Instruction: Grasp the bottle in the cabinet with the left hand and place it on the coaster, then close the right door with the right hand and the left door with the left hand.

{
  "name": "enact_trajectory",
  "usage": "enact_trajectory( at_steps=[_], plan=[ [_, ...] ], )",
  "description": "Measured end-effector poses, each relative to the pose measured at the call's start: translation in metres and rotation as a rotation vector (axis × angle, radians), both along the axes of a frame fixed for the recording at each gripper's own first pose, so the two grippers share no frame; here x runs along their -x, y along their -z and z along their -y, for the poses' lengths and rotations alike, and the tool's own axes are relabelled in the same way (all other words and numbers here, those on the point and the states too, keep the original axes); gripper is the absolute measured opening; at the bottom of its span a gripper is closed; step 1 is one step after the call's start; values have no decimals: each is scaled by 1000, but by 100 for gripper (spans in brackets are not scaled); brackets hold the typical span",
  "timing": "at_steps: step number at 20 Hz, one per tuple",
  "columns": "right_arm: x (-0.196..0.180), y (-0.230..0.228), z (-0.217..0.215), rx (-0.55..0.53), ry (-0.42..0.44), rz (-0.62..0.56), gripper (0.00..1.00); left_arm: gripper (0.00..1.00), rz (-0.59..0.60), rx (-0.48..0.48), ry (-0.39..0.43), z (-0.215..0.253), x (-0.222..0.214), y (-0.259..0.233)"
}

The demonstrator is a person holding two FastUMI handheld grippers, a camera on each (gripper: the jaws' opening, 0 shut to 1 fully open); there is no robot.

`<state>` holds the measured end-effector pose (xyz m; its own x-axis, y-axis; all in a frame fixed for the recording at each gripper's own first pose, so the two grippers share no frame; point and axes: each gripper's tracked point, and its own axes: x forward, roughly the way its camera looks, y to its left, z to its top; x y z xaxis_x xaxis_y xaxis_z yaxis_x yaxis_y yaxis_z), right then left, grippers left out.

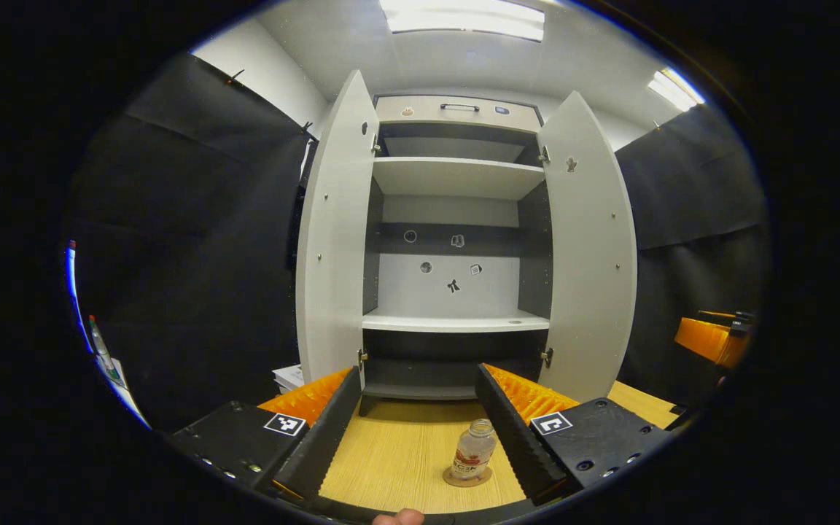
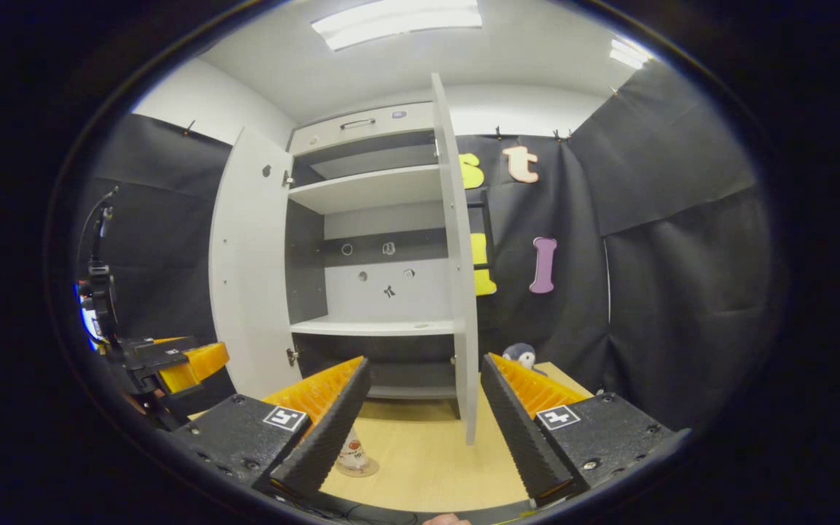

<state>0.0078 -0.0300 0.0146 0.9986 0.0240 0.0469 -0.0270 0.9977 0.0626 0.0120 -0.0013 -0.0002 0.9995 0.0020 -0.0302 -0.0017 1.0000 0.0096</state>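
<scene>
Left claw: left gripper [image 1: 416, 419] has its two fingers spread wide apart, holding nothing, low over the table in front of the cabinet.
Right claw: right gripper [image 2: 424, 408] is spread apart too, empty, in front of the cabinet's right door.
Bottle: small clear plastic bottle [image 1: 474, 453] with a red and white label, standing upright on the round brown coaster [image 1: 467, 479], on the table in front of the cabinet.
Label words: too small to read.
Cabinet: tall white and grey cabinet [image 1: 456, 321] with bare shelves and little stickers on its back wall.
Doors: white left door [image 1: 336, 233] and white right door [image 1: 589, 248] both stand open.
Table: light wooden table [image 1: 398, 452] under the cabinet.
Toy: small grey and white plush toy [image 2: 520, 354] on the table, right of the cabinet.
</scene>
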Motion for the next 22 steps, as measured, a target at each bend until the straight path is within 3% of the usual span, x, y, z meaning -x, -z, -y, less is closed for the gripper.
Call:
enact_trajectory(
  at_steps=[3,6,11,12,16,19,20,22],
  plan=[
    [-13,-43,29,-22,12,53,99,96,0,-4,-1,1,4,1],
    [-45,-112,92,-28,98,135,97,96,-1,5,13,8,9,3],
    [-134,-169,154,27,215,148,96,96,-5,15,32,15,13,5],
    [-152,-170,158,24,218,128,100,96,-3,14,33,15,13,5],
    [-197,-159,157,41,194,43,97,96,-15,9,26,14,13,8],
    [-197,-160,149,48,191,49,97,96,-27,6,10,11,14,12],
    [-198,-158,142,49,174,46,100,96,-31,6,5,9,14,13],
    [-199,-157,120,45,125,42,96,94,-29,4,-3,5,16,13]
  ],
)
